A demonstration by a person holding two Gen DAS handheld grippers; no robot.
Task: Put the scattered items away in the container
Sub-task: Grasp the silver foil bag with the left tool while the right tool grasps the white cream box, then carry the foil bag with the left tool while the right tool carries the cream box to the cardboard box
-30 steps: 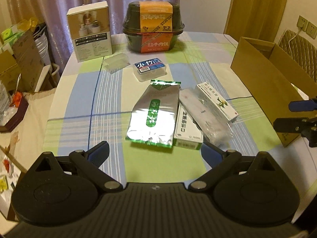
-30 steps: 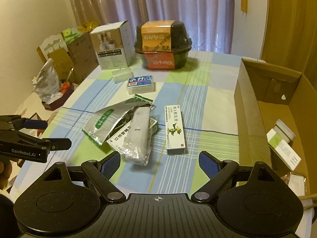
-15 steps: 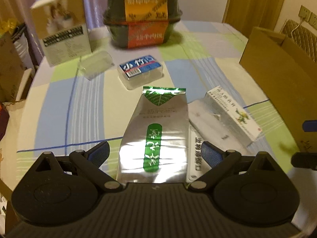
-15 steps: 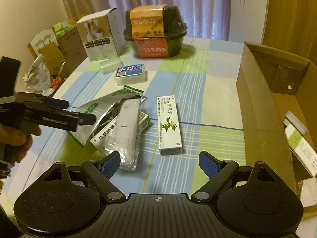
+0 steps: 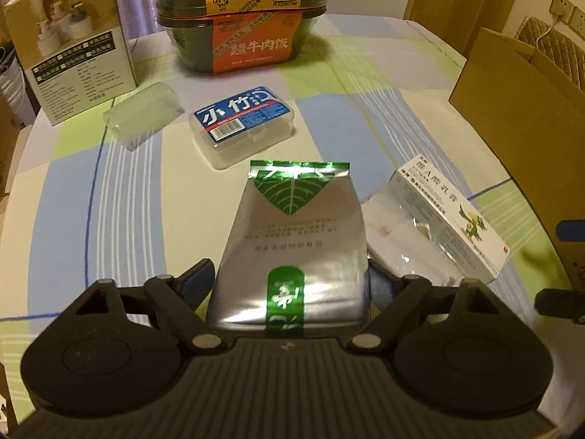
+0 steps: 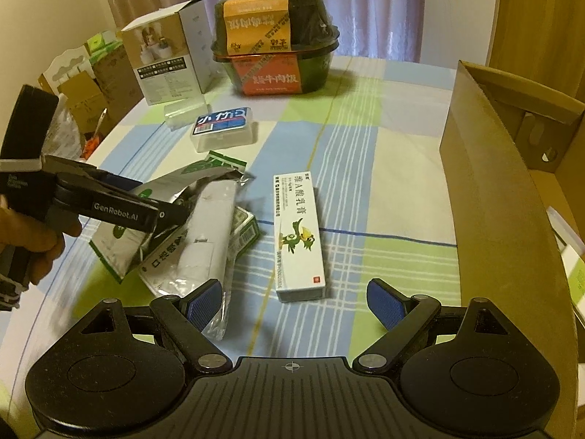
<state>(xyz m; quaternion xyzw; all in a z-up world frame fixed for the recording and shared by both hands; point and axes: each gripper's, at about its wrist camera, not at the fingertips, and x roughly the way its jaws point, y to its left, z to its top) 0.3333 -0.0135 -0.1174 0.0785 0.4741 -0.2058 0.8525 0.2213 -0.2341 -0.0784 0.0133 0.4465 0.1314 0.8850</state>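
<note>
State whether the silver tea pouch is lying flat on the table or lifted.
Lifted at one end: the silver tea pouch tilts up off the table between the left gripper fingers.

1. The left tongs (image 5: pixel 290 287) straddle the near end of a silver-and-green foil pouch (image 5: pixel 292 241), a blue pad at each side edge; contact cannot be told.
2. Right of the pouch, a clear plastic packet (image 5: pixel 406 241) lies against a white carton (image 5: pixel 449 219).
3. Beyond the pouch sits a blue-labelled clear case (image 5: pixel 241 124).
4. A cardboard box (image 5: pixel 512 117) stands at the bench's (image 5: pixel 65 190) right edge.
5. At the far edge stands a dark meal tub (image 5: pixel 248 25).
</note>
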